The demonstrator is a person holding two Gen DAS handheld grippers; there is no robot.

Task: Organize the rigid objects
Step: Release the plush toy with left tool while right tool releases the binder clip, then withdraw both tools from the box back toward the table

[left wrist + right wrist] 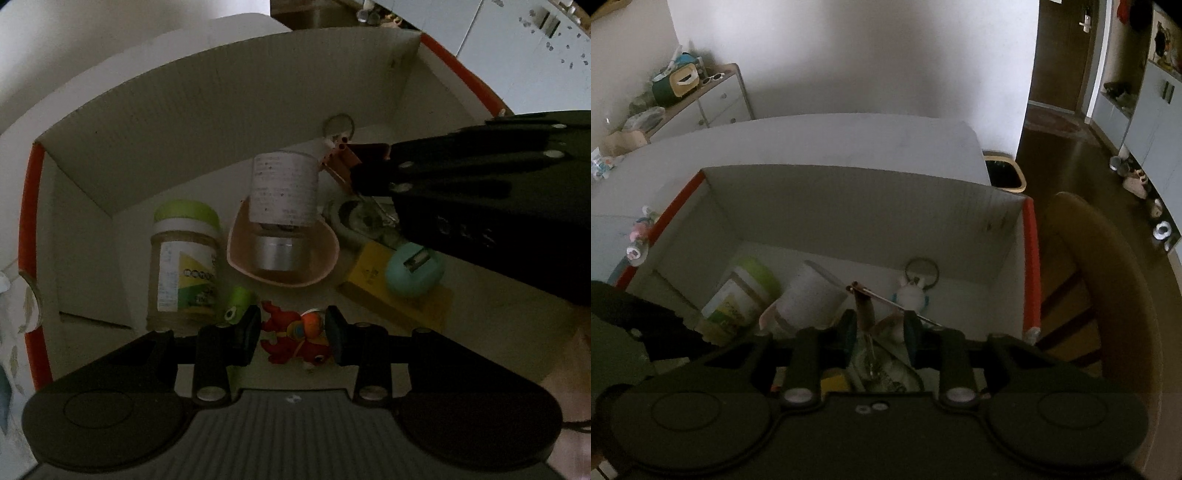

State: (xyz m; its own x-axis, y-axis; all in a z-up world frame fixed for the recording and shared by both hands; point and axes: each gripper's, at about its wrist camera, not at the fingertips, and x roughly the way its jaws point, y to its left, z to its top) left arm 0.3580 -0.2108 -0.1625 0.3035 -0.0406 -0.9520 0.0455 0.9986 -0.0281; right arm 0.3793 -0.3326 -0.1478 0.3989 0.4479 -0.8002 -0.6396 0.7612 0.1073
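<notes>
Deep inside the white cardboard box with red-orange edges (229,96) now, both claws down among the clutter. Left gripper (293,334) clenched on a small red and orange dragon figurine (295,338), pads pressing it from either side, toy low over the box floor and near the front. Right gripper (879,328) reaching in from the side, jaws only slightly apart around a slim copper-coloured metal tool with a thin wire arm (862,306); hard to tell whether the pads truly pinch it or have let it go. Just beyond the dragon: a clear plastic jar with a lime-green lid (184,258), a speckled white cup standing in a pink shallow bowl (284,192), a mint-green egg-shaped gadget on a yellow flat box (413,271). Crowded, dim, tight. Risks from here: dragon dropped onto the bowl's rim and tipping the cup; a green cylinder just beside the left pad nudged over; the two grippers bumping, so near each other; copper tool slipping askew if loosely gripped.
</notes>
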